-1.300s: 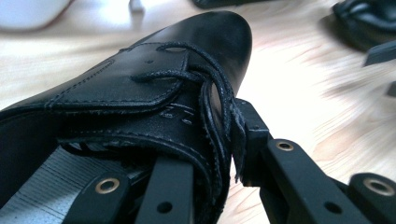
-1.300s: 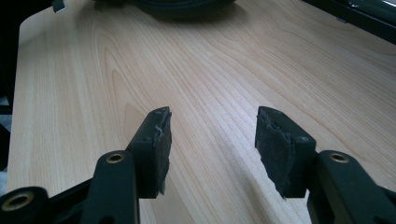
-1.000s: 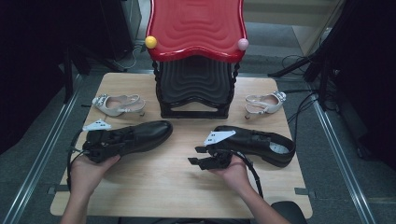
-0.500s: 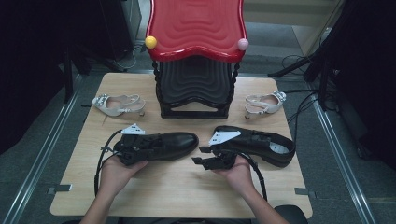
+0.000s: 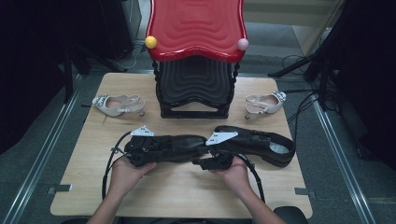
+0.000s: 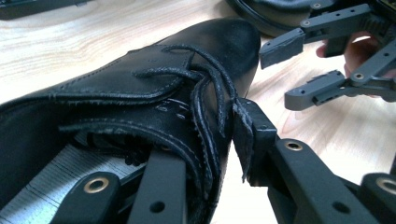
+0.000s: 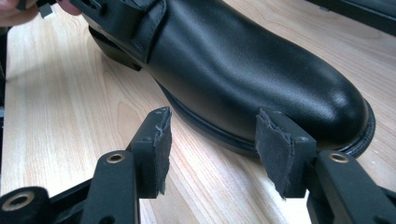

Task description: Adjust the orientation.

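Observation:
Two black lace-up shoes lie on the wooden table (image 5: 177,191). The left shoe (image 5: 175,147) points its toe at the right shoe (image 5: 261,142). My left gripper (image 5: 140,151) is at the left shoe's opening. In the left gripper view (image 6: 205,140) one jaw is inside the shoe (image 6: 140,93) and the other outside. The jaws have just been opening, and the outer pad (image 6: 243,135) stands slightly off the side wall. My right gripper (image 5: 212,161) is open beside the left shoe's toe (image 7: 261,79), its pads (image 7: 161,144) touching nothing.
A red-topped black shoe stand (image 5: 196,70) occupies the back middle, with a yellow ball (image 5: 150,42) and a pink ball (image 5: 243,44) on its corners. White heeled sandals lie at the left (image 5: 119,105) and right (image 5: 264,102) of it. Cables trail to the front edge.
My left hand has carried the left shoe rightward until its toe nears the right shoe and right gripper. The right hand has stayed put.

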The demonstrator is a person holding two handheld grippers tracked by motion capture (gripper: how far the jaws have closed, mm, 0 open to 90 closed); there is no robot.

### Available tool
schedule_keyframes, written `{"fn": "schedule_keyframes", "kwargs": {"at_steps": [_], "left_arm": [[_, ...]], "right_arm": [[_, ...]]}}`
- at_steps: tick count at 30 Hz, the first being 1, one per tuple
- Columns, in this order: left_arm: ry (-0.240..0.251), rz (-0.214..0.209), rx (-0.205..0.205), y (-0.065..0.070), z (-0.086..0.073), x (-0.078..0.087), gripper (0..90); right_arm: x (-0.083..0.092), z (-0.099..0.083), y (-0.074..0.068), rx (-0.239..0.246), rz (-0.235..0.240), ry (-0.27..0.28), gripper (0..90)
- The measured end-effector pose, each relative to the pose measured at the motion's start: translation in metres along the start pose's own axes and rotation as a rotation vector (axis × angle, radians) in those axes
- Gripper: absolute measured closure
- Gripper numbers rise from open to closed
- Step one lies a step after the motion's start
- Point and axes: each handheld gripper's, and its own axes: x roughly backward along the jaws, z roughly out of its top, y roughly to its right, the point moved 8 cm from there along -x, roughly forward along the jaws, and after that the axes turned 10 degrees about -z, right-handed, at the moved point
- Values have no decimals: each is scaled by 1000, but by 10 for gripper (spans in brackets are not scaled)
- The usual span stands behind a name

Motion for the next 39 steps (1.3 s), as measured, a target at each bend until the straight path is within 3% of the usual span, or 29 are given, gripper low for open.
{"fn": "schedule_keyframes", "kwargs": {"at_steps": [5,9,13,19,25,28,30,33,39], "left_arm": [[-45,28,-43,0,-4,3,684],[-52,44,-62,-1,-4,11,640],[-9,58,-41,-5,2,32,586],[-4,78,-32,-10,5,49,542],[35,105,-42,-12,11,70,505],[34,111,-24,-17,10,76,461],[40,125,-34,-20,9,80,425],[56,140,-41,-23,9,86,412],[71,160,-35,-29,6,96,394]], "right_arm": [[0,1,-1,-4,6,5,480],[0,0,-1,-4,3,3,485],[-1,0,-4,3,-3,-2,491],[-2,0,-6,4,-6,-2,505],[-3,-2,-8,9,-5,-18,590],[-5,-2,-11,7,-1,-17,686],[-8,-4,-15,27,-4,-36,808],[-9,-5,-17,24,-7,-44,868],[-18,-4,-12,32,-48,-60,893]]}}
